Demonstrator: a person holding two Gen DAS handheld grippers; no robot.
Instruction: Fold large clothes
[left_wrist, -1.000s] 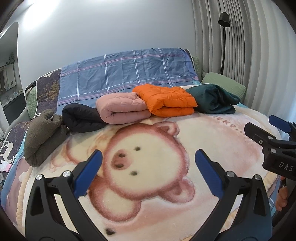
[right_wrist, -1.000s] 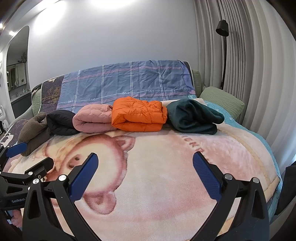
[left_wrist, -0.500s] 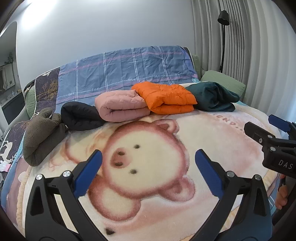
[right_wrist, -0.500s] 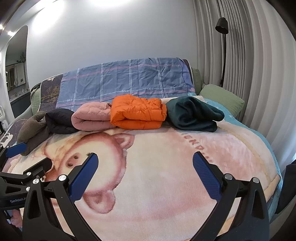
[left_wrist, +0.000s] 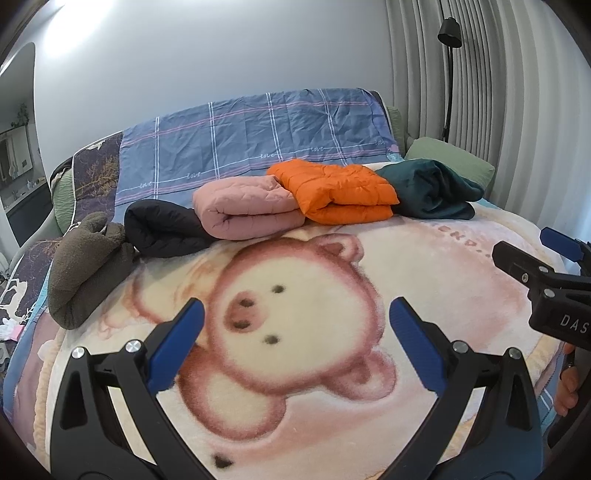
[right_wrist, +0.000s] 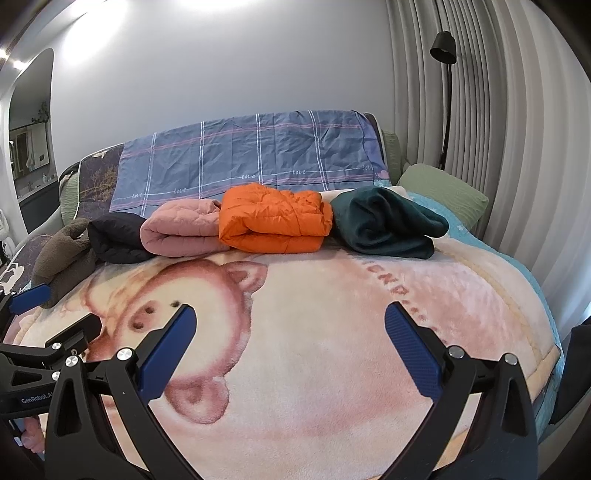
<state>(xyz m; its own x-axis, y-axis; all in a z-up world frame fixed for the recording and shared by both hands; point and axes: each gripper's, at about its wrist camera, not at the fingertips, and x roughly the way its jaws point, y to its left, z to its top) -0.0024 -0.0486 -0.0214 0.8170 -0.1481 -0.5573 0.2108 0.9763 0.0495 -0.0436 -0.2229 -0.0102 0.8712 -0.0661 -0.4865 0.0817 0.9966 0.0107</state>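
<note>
- The bed (right_wrist: 480, 295) is covered by a cream and pink blanket (right_wrist: 314, 350) printed with a piglet face; this blanket serves as the landmark.
- A blue checked sheet (right_wrist: 258, 155) hangs over the headboard behind the blanket's far edge.
- A green pillow (right_wrist: 443, 188) sits at the blanket's far right corner.
- Five folded garments lie in a row along the blanket's far edge, each touching the next: from left, a brown fleece (left_wrist: 85, 266), a black jacket (left_wrist: 162, 229), a pink quilted jacket (left_wrist: 247, 206), an orange puffer jacket (left_wrist: 340, 192), and a dark green garment (left_wrist: 432, 192).
- Left tongs (left_wrist: 293, 343) hover over the blanket's near left part, spread wide and holding nothing.
- Right tongs (right_wrist: 290, 350) hover over the blanket's near middle, likewise spread wide and holding nothing.
</note>
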